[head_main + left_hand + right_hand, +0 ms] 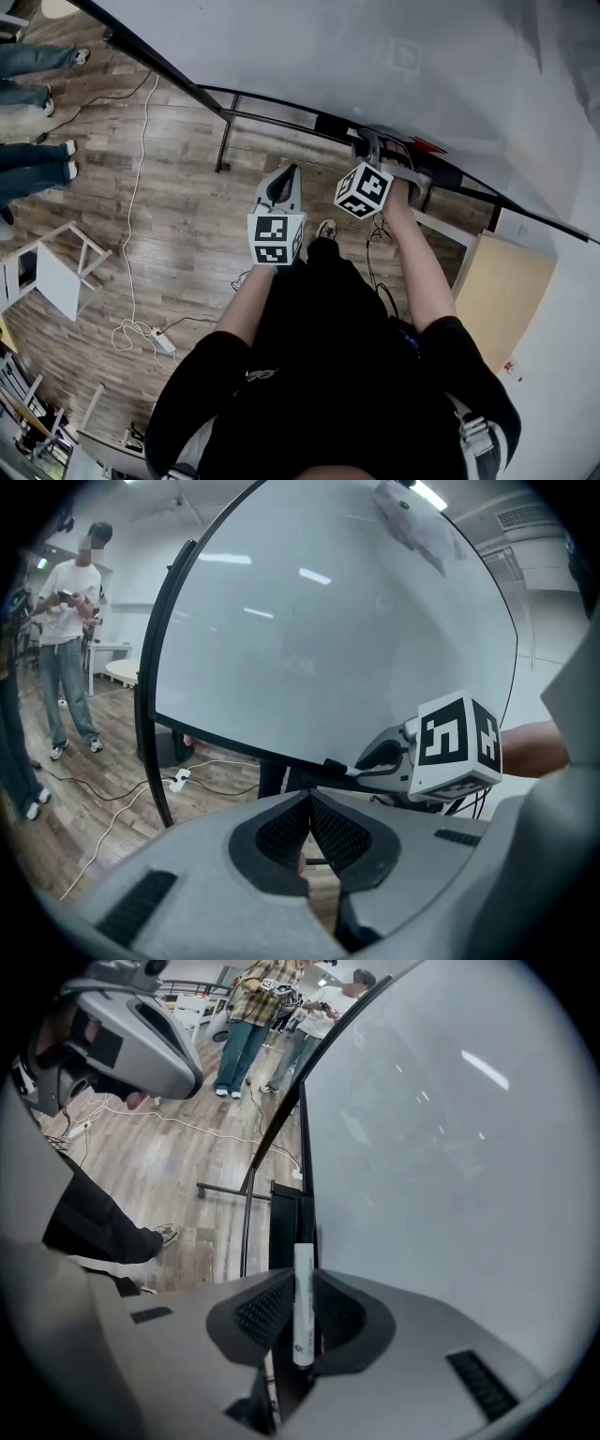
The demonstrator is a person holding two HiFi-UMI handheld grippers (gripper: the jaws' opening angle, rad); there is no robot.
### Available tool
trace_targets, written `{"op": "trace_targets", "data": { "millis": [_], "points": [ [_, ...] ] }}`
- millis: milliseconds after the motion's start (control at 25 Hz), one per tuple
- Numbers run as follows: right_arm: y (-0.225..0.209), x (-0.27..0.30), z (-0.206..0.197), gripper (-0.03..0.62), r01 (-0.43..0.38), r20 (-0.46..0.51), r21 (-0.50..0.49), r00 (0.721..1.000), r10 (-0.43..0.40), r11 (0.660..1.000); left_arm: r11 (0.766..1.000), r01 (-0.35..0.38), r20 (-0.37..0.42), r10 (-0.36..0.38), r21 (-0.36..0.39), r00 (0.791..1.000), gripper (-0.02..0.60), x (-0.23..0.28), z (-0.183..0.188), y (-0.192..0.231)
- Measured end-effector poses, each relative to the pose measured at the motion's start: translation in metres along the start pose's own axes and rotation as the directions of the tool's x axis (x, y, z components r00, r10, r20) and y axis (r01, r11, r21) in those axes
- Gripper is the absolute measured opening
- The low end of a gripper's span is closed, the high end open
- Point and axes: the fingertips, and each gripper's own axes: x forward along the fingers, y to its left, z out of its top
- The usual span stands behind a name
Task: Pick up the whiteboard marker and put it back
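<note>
Clamped in the right gripper (302, 1277), the whiteboard marker (303, 1302) wants laying flat along the ledge (284, 1213) ahead before release.

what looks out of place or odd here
Nothing is damaged or spilled. The whiteboard marker is gripped lengthwise in the right hand-held gripper, beside the whiteboard. A loose white cable trails across the wooden floor.
</note>
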Motion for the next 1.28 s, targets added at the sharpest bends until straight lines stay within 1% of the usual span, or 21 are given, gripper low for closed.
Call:
{"op": "trace_targets", "data": {
  "millis": [240,360,560,680,800,920,1000,1160,1280],
  "points": [
    [-0.006,-0.025,-0.003,0.054,0.031,0.044,0.062,0.998,-0.034,0.998,1.000,0.021,0.017,-0.021,0.016,1.000,0.005,-0.003,0.006,-0.013],
    [-0.009,-0.042,-0.004,0.054,0.043,0.080,0.128,0.995,-0.053,0.991,0.999,0.034,0.026,-0.035,0.033,0.999,0.005,-0.005,0.011,-0.019],
    [-0.015,-0.069,-0.002,0.054,0.062,0.144,0.254,0.984,-0.102,0.965,0.995,0.078,0.034,-0.080,0.069,0.996,0.005,-0.002,0.023,-0.029],
    [-0.018,-0.088,-0.003,0.054,0.075,0.183,0.335,0.973,-0.143,0.939,0.990,0.105,0.038,-0.109,0.093,0.993,0.005,-0.005,0.029,-0.041],
    [-0.023,-0.109,-0.010,0.054,0.091,0.228,0.418,0.953,-0.201,0.904,0.986,0.119,0.054,-0.125,0.115,0.991,0.005,-0.007,0.035,-0.056],
    [-0.024,-0.131,-0.019,0.054,0.108,0.268,0.476,0.928,-0.260,0.873,0.982,0.128,0.071,-0.138,0.139,0.988,0.005,-0.010,0.037,-0.074],
    [-0.026,-0.147,-0.027,0.054,0.125,0.288,0.502,0.909,-0.302,0.855,0.979,0.129,0.088,-0.144,0.155,0.986,0.005,-0.012,0.041,-0.089],
    [-0.025,-0.183,-0.044,0.054,0.144,0.326,0.534,0.874,-0.360,0.833,0.976,0.121,0.123,-0.145,0.181,0.982,0.005,-0.022,0.050,-0.120],
    [-0.026,-0.215,-0.059,0.054,0.164,0.354,0.567,0.837,-0.419,0.807,0.971,0.124,0.151,-0.156,0.203,0.976,0.005,-0.034,0.057,-0.147]
  ]
}}
